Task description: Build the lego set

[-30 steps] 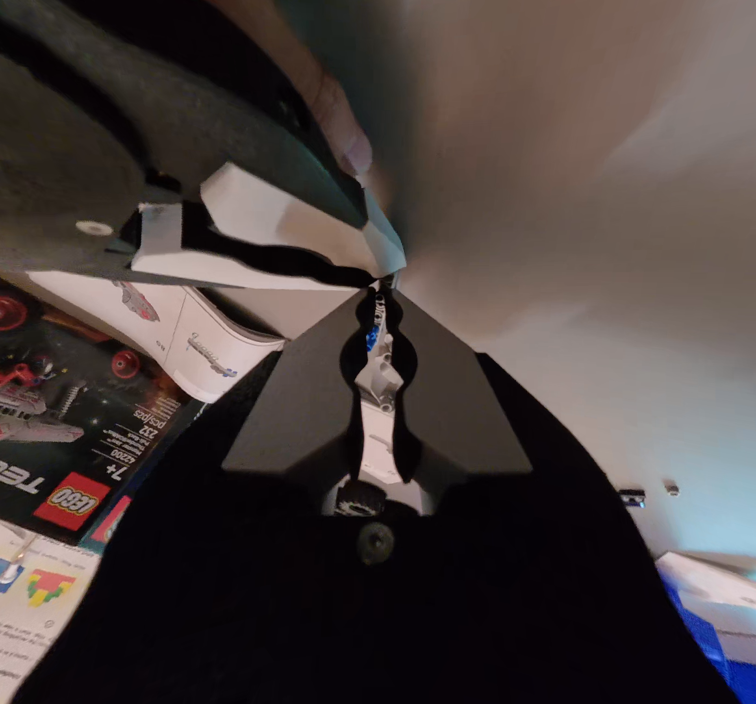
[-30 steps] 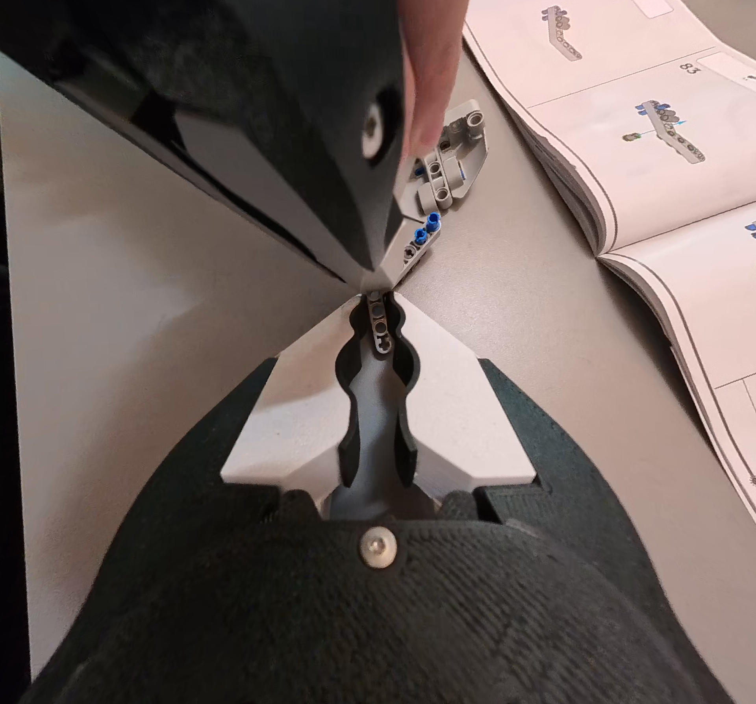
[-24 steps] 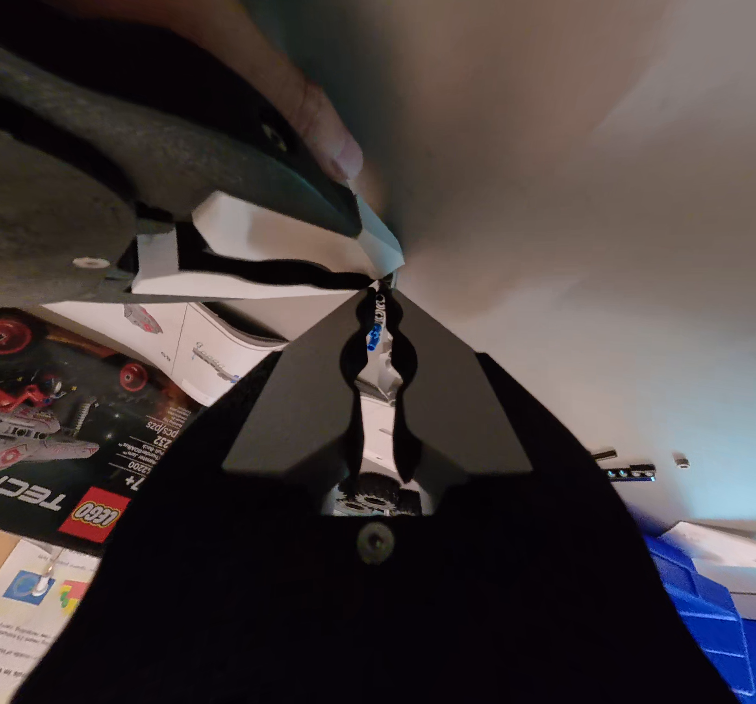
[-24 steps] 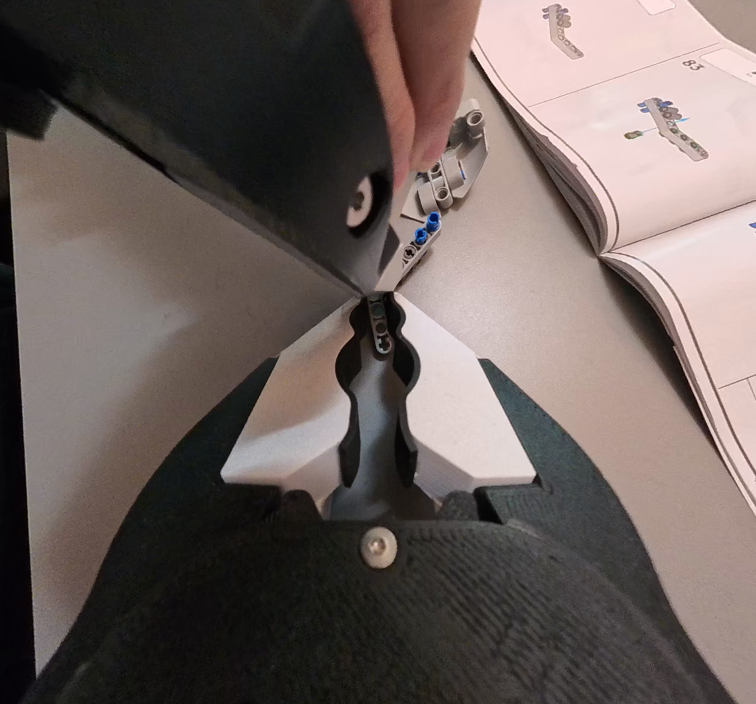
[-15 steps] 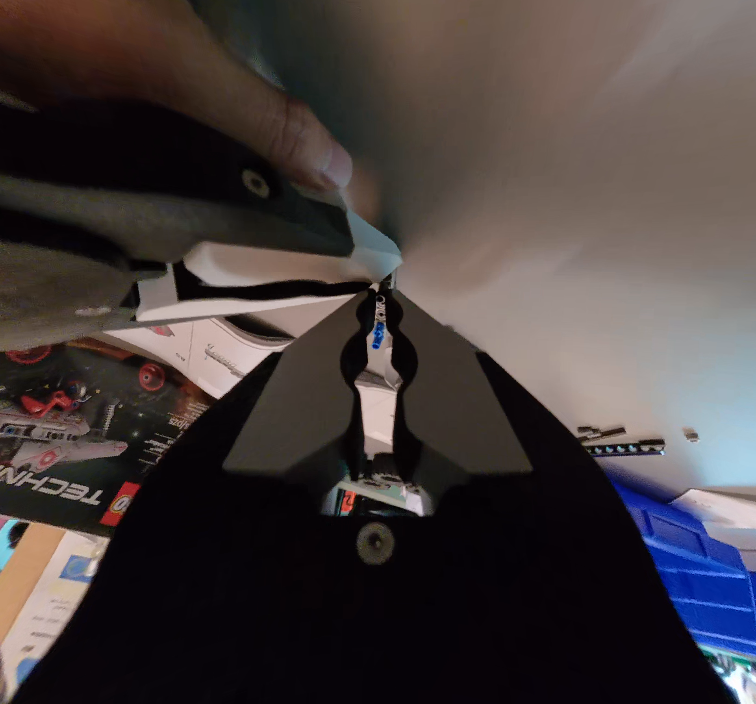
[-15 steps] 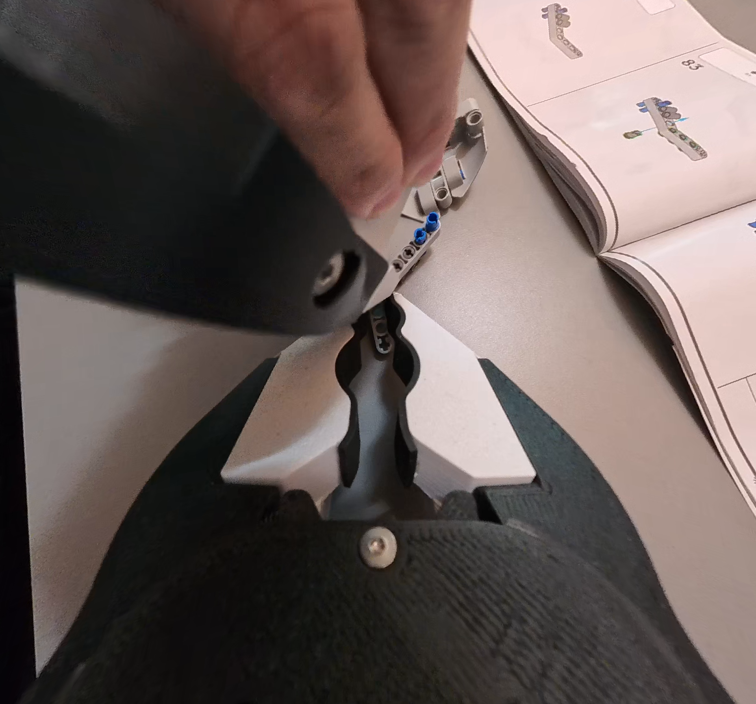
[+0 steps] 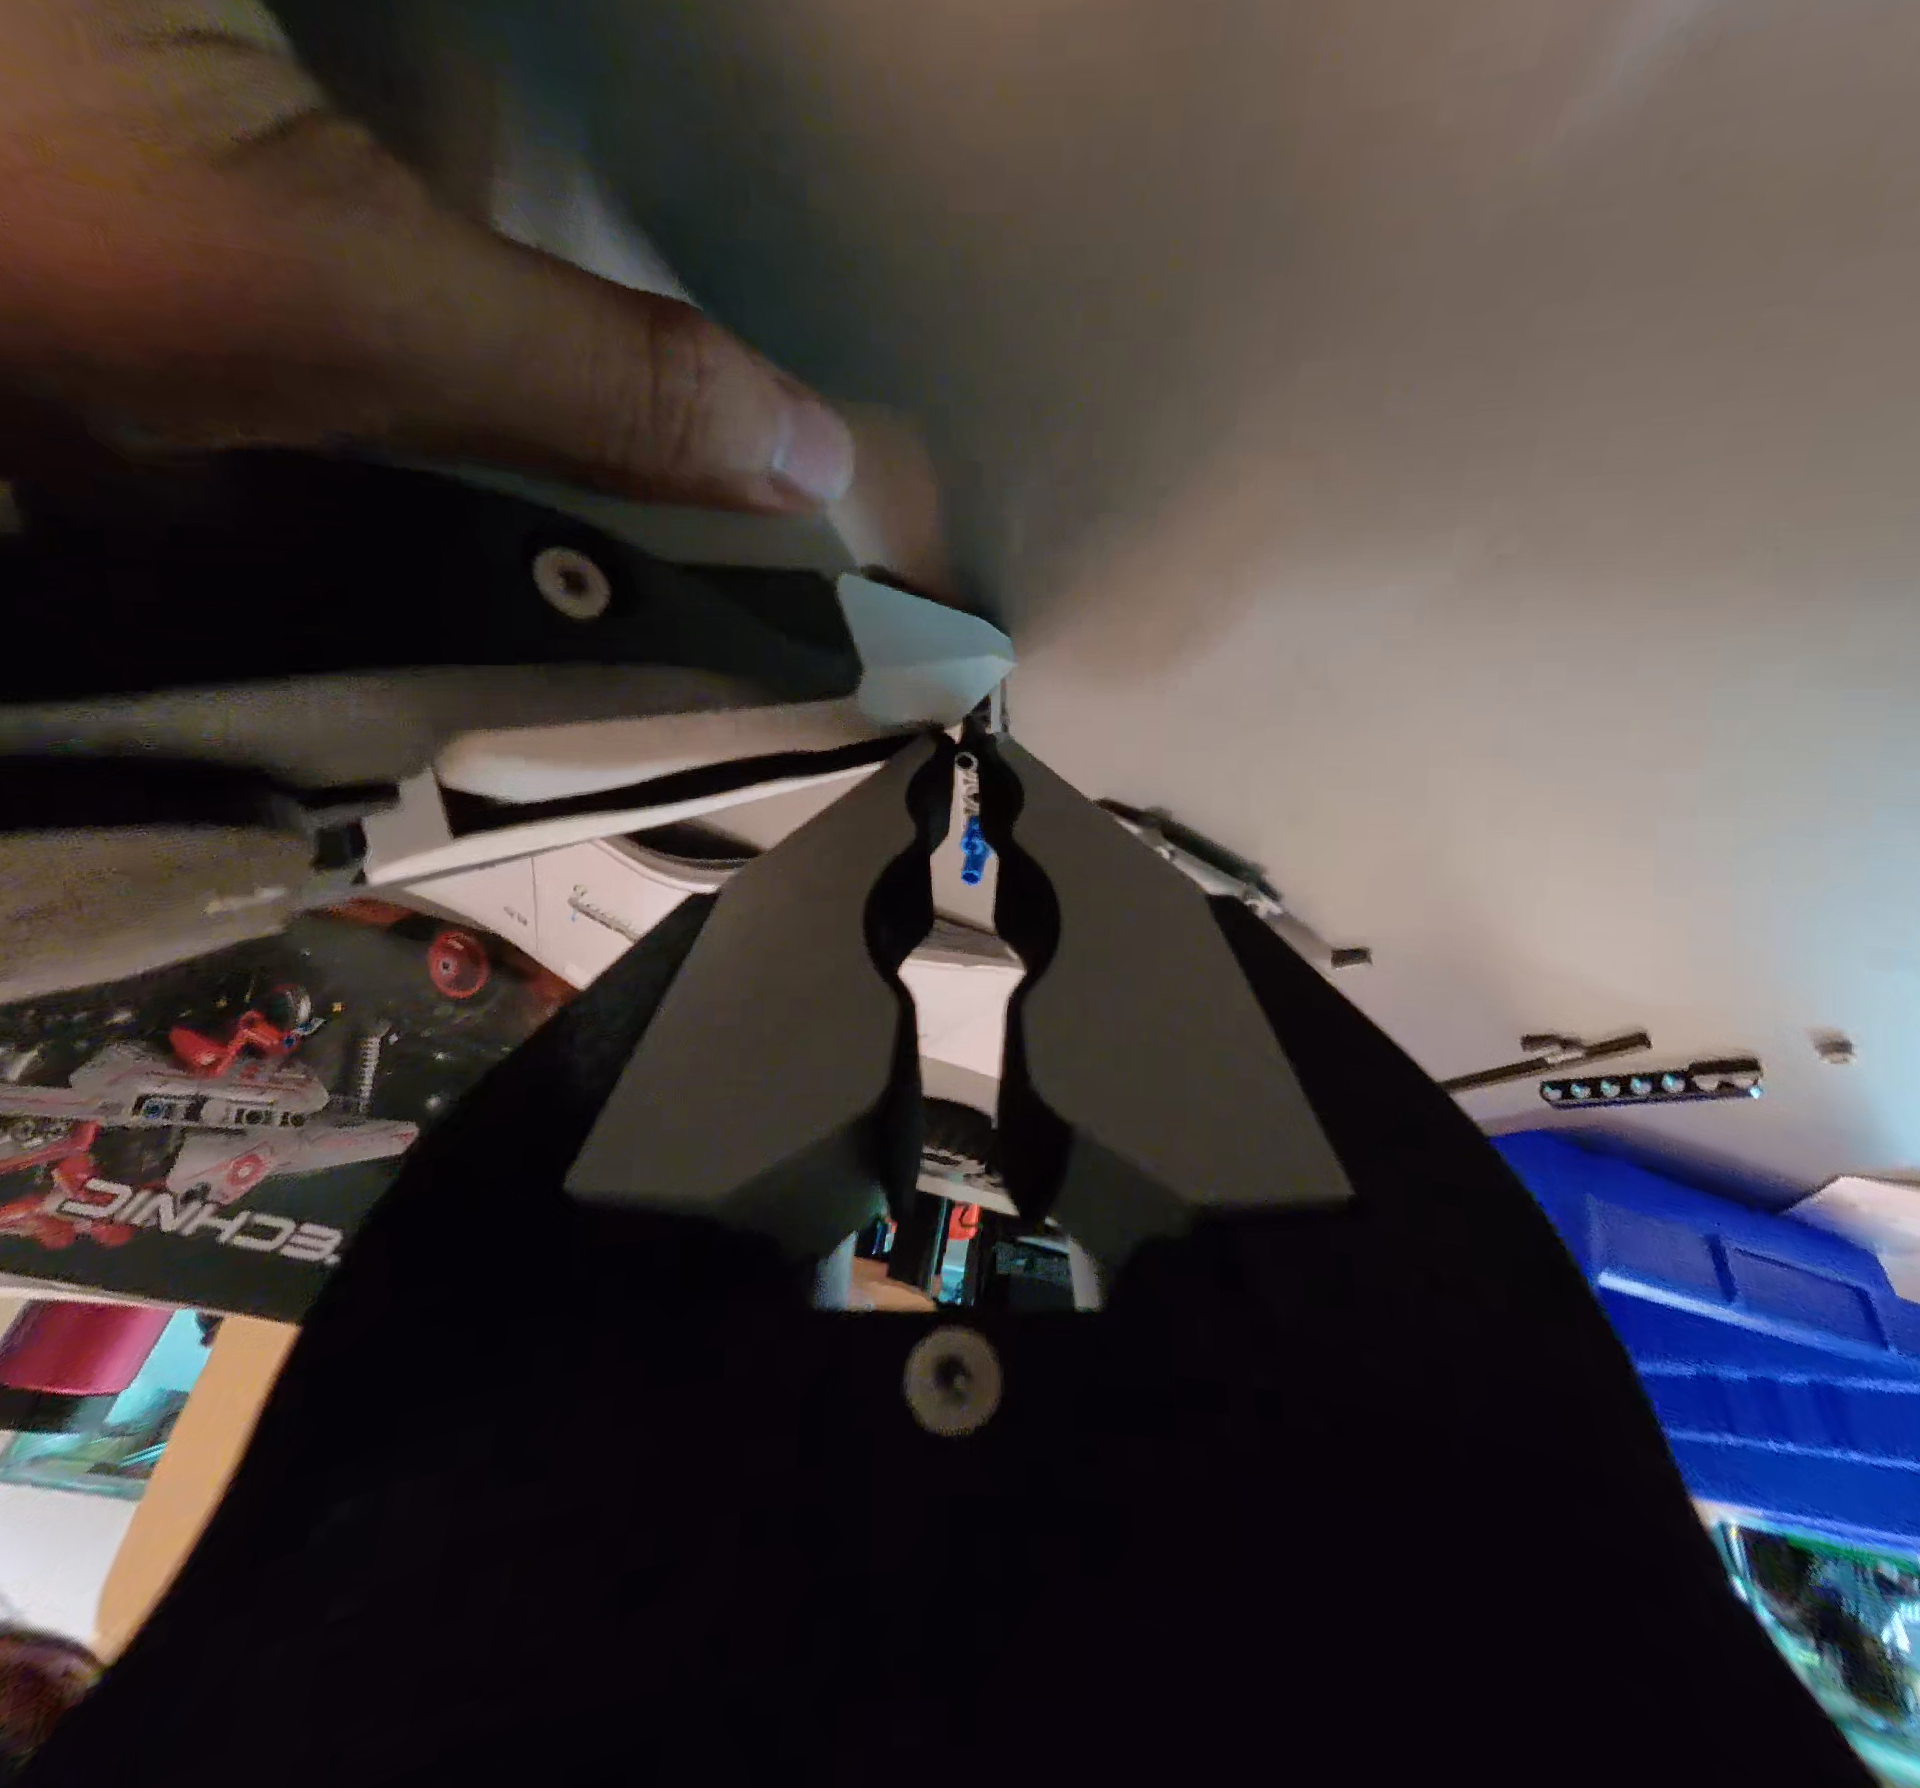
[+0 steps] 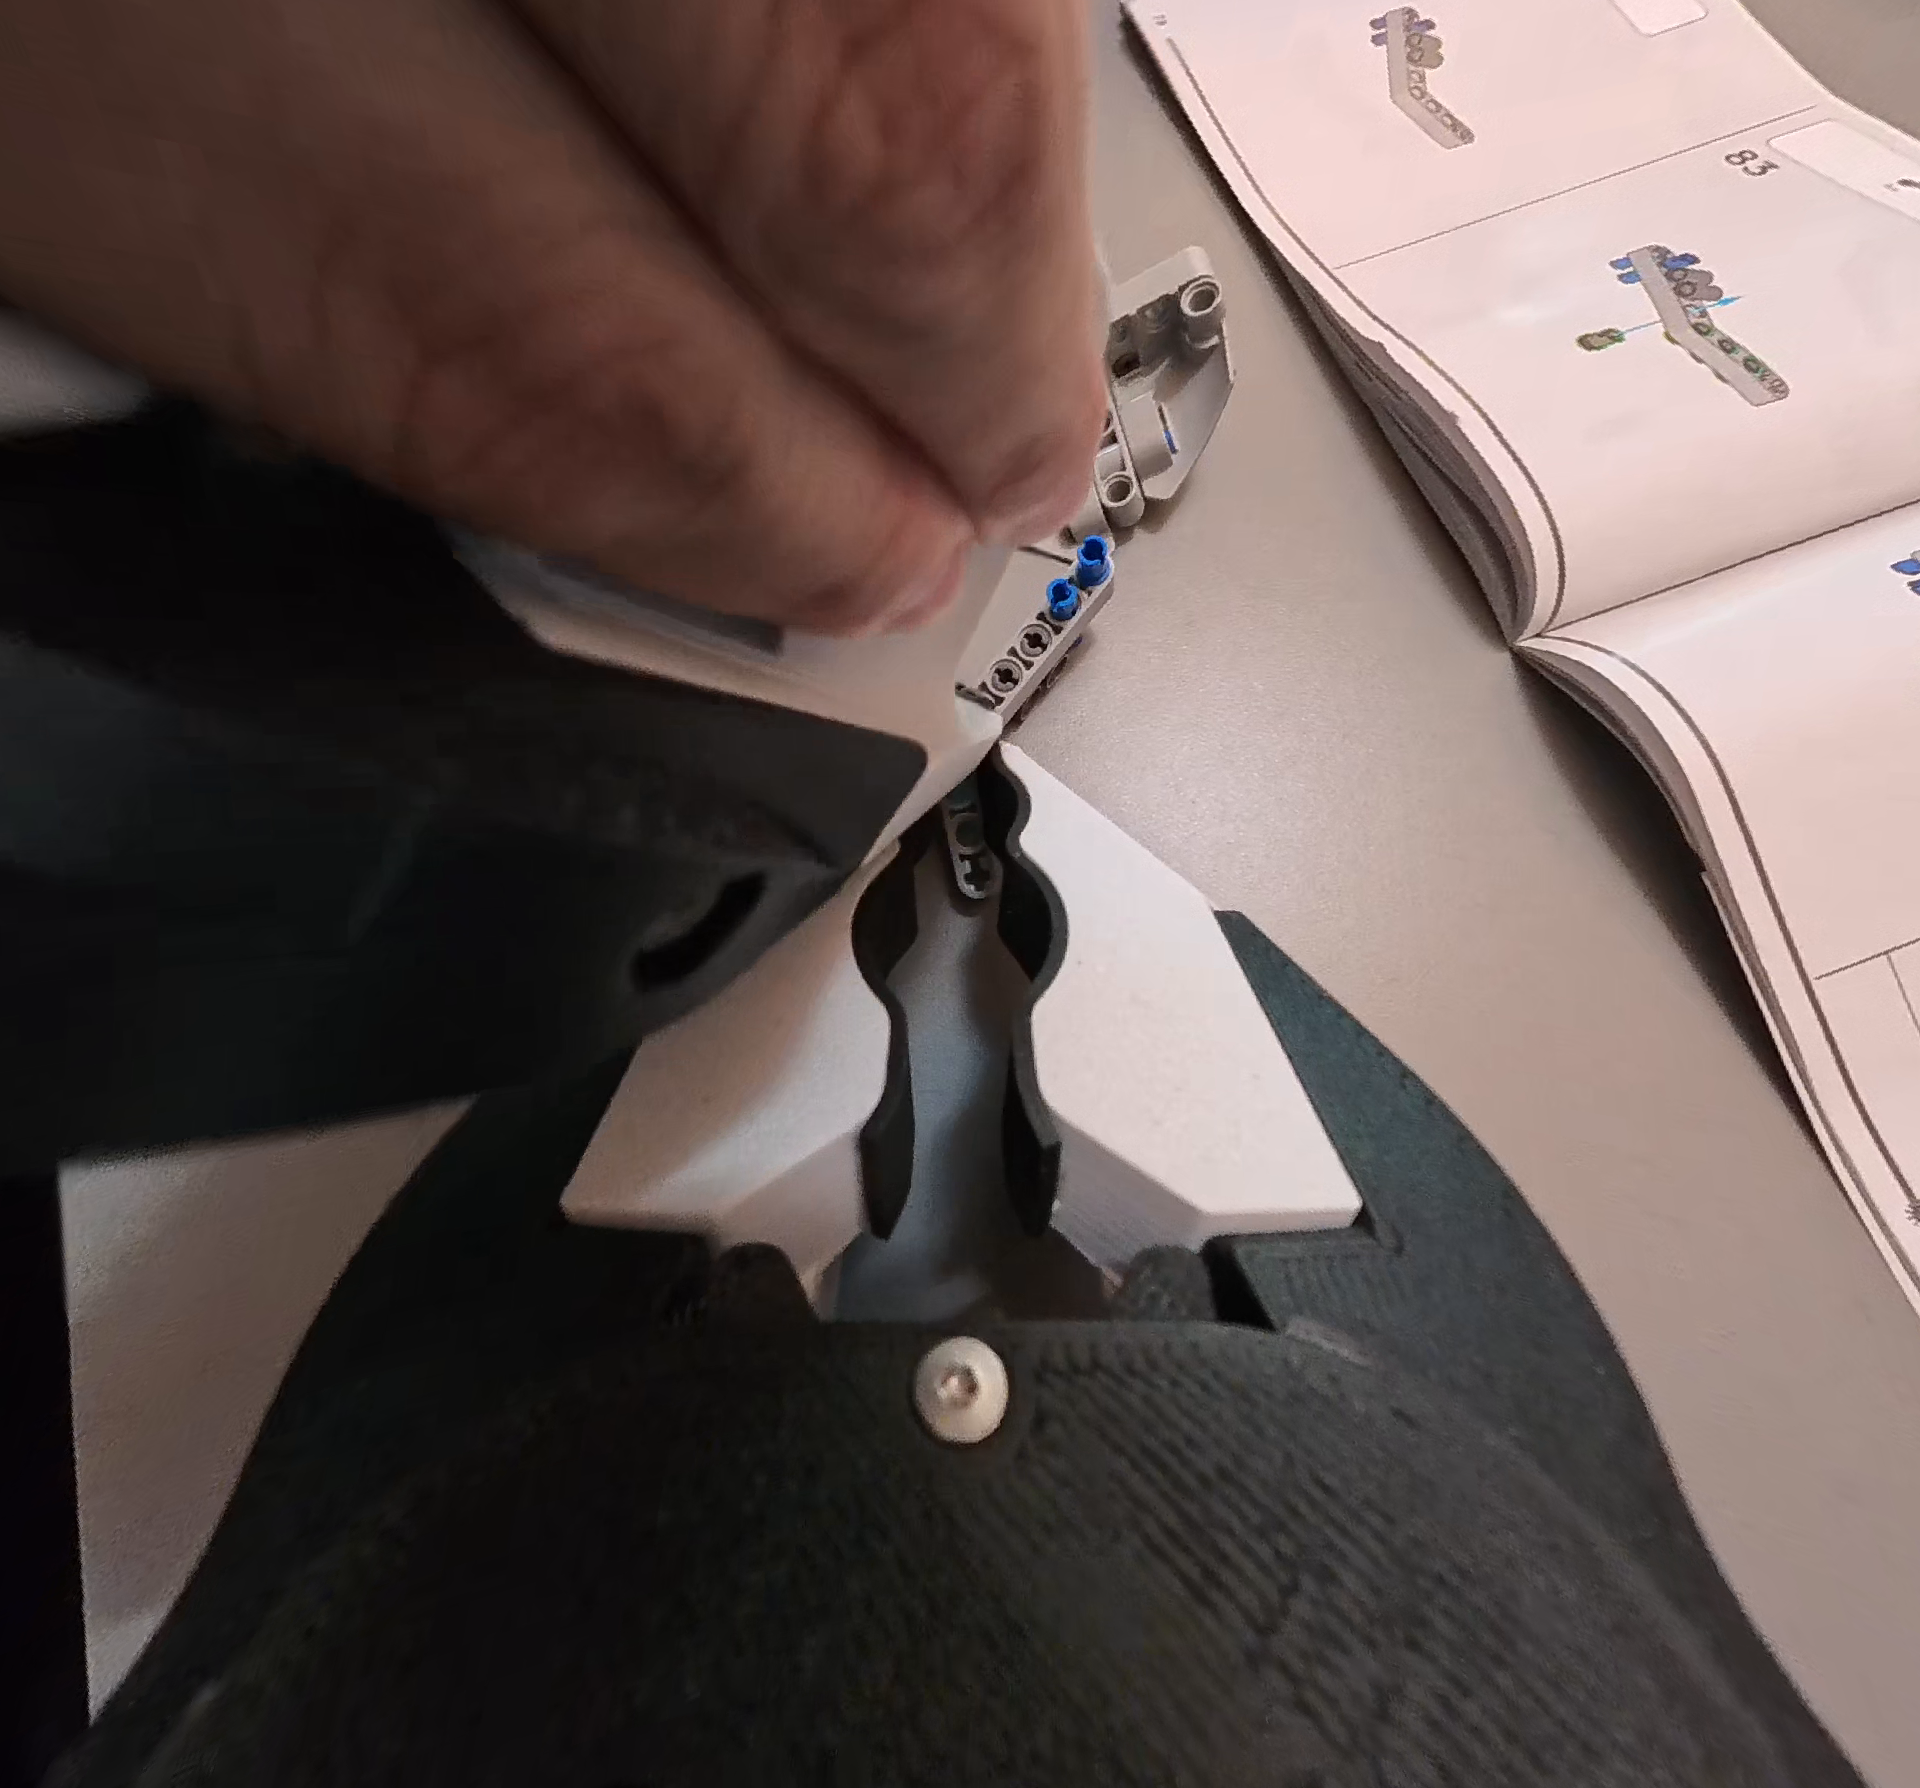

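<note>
In the right wrist view, the person's hand [image 8: 582,242] now fills the upper left of the frame, where a second ago only a fingertip showed at the top centre. Under it the left gripper [image 8: 961,736] comes in from the left; its dark body has rolled flatter and lower. It is clenched on the light grey beam [image 8: 1034,637] with two blue pins [image 8: 1075,572], just above the frame's centre. Right below, the right gripper [image 8: 982,808] pinches a small dark grey connector [image 8: 971,855] between its white fingers [image 8: 1122,917], tips meeting the left gripper's; that grip looks unchanged. A grey sub-assembly [image 8: 1169,388] lies on the grey table [image 8: 1299,855], half hidden by the hand. The open instruction booklet [image 8: 1558,284] stays at the upper right.

In the left wrist view, the box [image 7: 197,1125] at lower left has slid upward, and a blue bin [image 7: 1745,1323] now fills the lower right, with loose dark parts [image 7: 1647,1084] above it.
</note>
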